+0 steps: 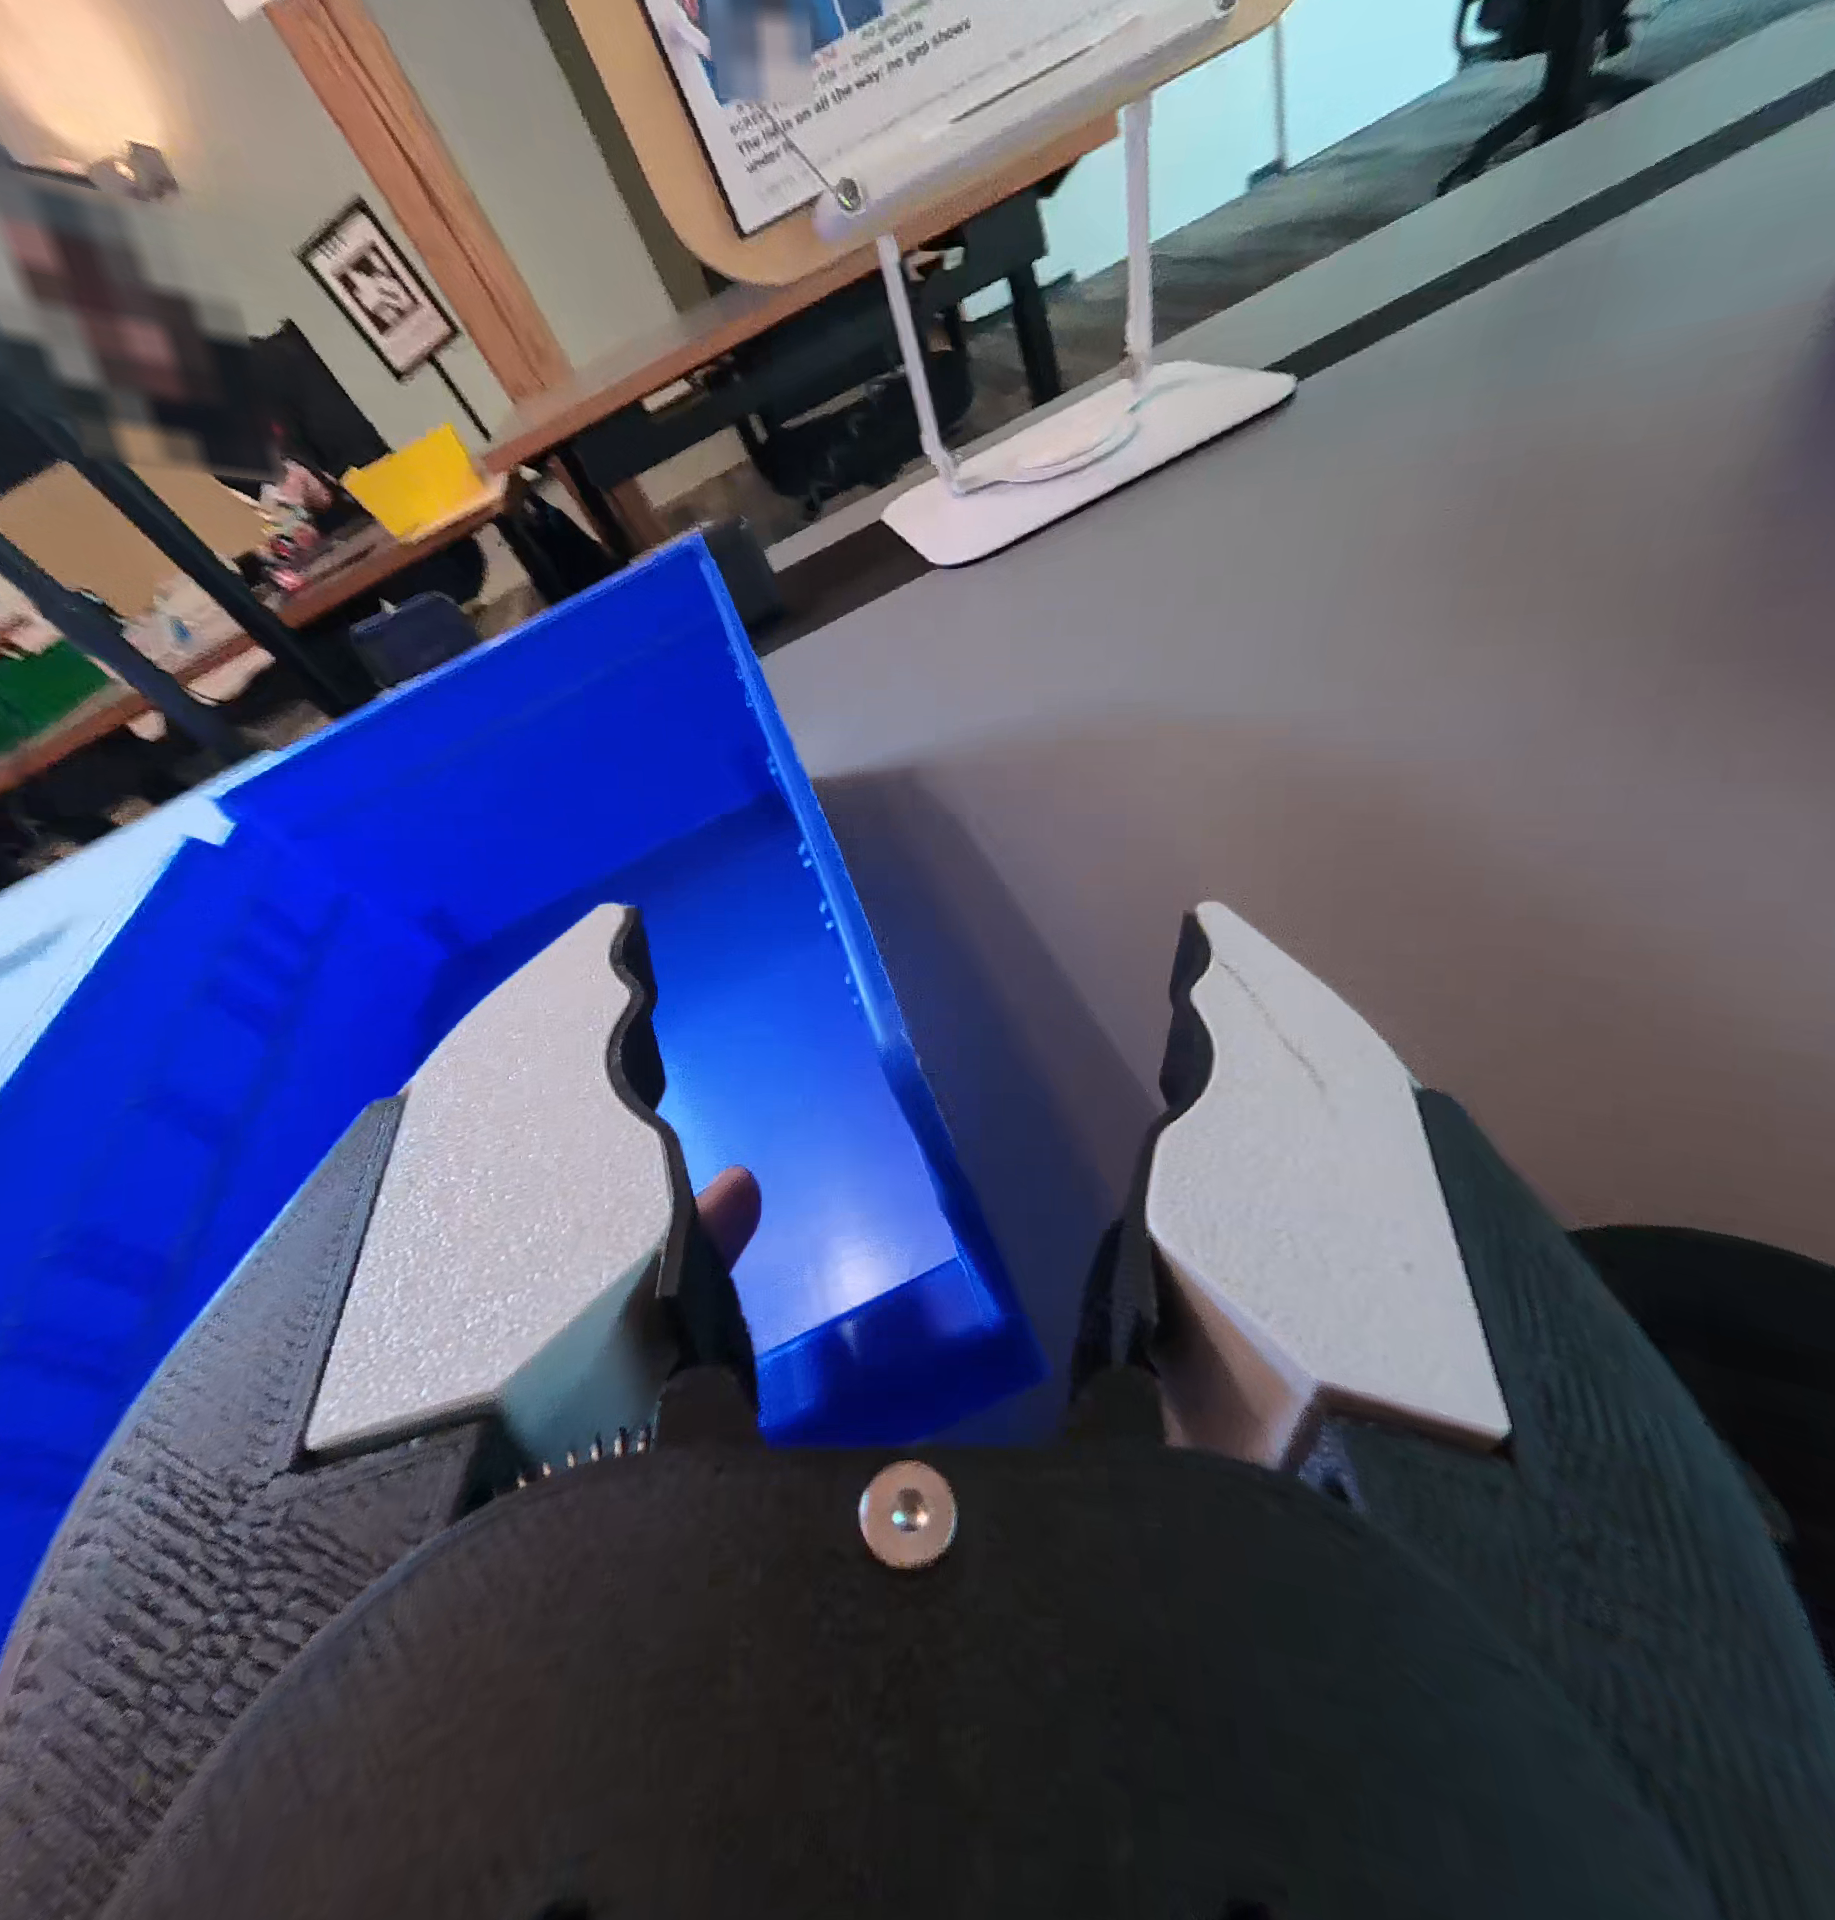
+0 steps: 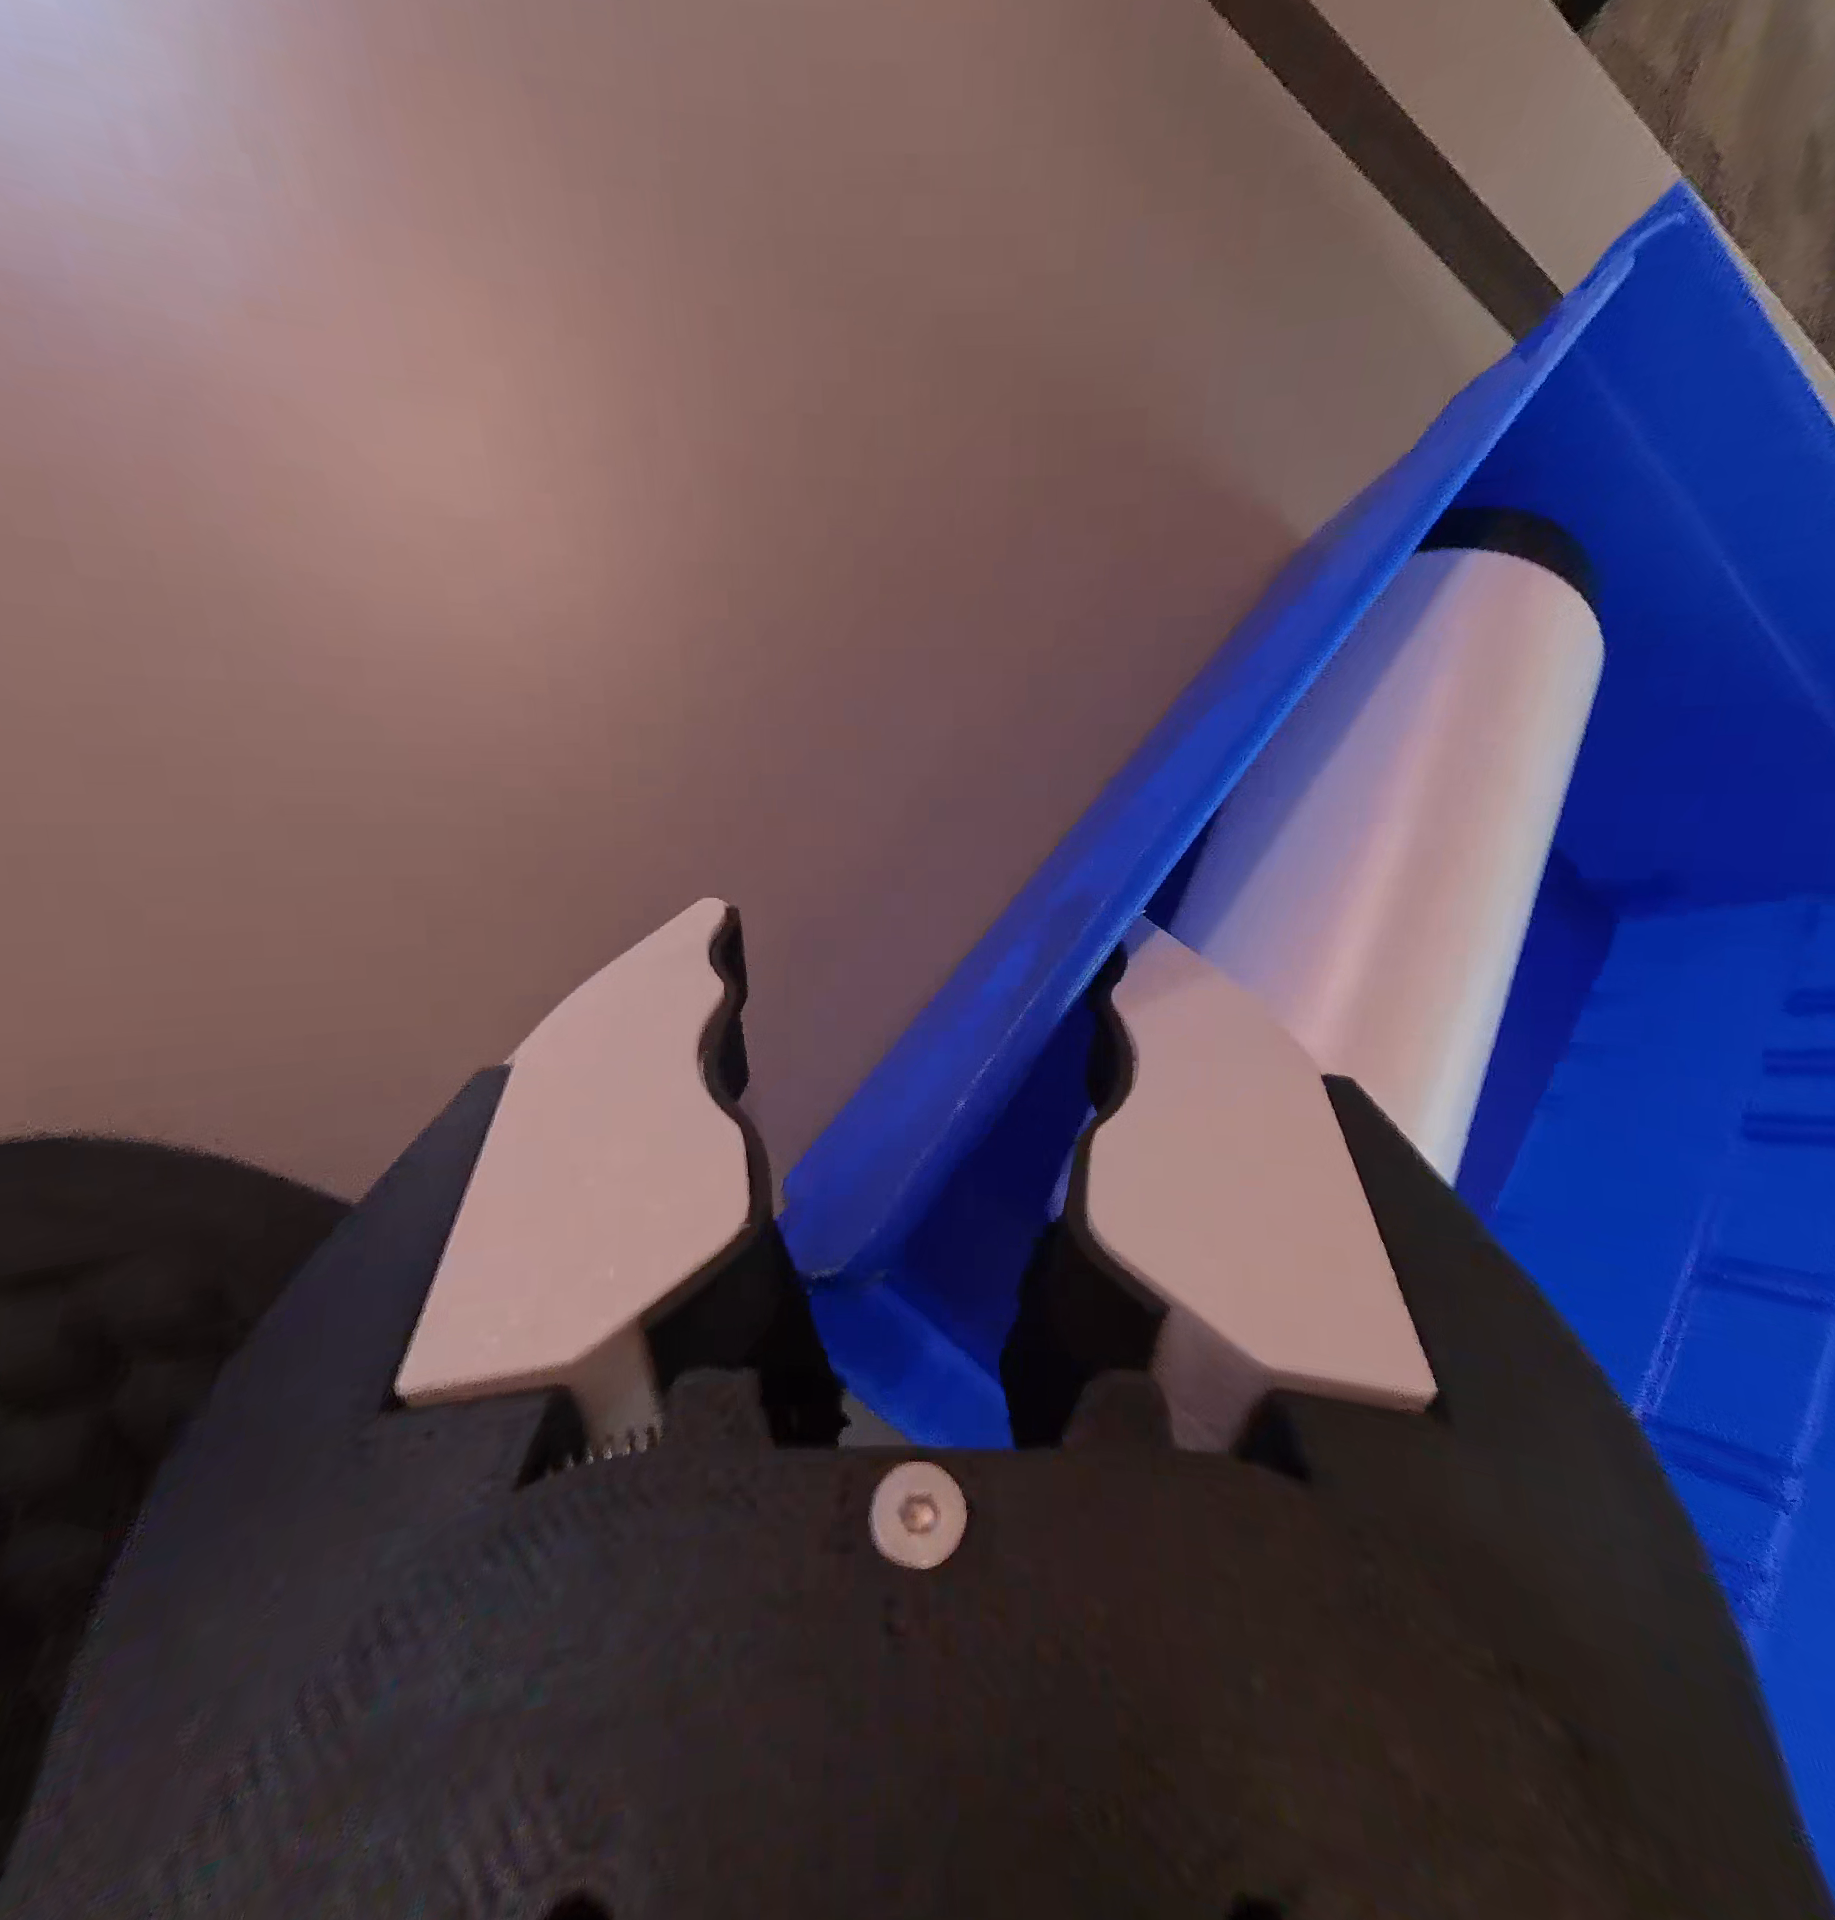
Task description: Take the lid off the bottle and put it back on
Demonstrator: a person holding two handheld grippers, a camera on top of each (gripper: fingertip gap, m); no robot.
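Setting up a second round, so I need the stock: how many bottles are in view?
1. A white bottle lies on its side in the blue bin, against its wall. More could be hidden elsewhere in the bin.

Probably an office: desks (image 1: 684, 364), office chair (image 1: 1547, 83), framed notice (image 1: 378, 291).

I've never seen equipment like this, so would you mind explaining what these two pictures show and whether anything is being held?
Each picture comes from a camera mounted on a hand-held gripper, looking forward along its two grey fingers. A person holds one in each hand. The left gripper has its jaws wide open over a blue bin on a grey table; the part of the bin that shows is empty. The right gripper is open too, straddling the wall of a blue bin where a pale bottle with a dark lid lies on its side. Neither holds anything.
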